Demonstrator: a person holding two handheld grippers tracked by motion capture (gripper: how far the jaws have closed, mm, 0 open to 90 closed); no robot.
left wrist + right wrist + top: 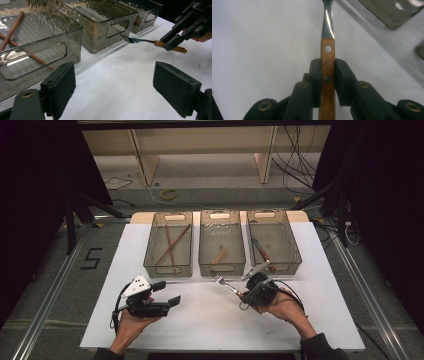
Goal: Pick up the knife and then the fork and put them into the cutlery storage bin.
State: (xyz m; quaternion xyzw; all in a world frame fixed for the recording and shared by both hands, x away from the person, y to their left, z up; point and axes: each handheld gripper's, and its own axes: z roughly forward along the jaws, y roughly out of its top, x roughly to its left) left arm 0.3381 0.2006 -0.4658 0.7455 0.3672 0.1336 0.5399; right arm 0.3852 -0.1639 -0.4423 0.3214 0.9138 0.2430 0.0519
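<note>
Sorting step, judged: fork (224,283) clamped by wooden handle in right gripper (243,292), held above table (210,320) just before middle bin (222,243); left gripper (167,294) jaws apart, empty, near front-left edge; next: choose bin, carry over rim, release.

Fork (327,30) — tines cut off by the top edge of the right gripper view; handle end hidden between the jaws. Utensil in the right-hand bin (272,240) near the table's far edge — too small to identify.
</note>
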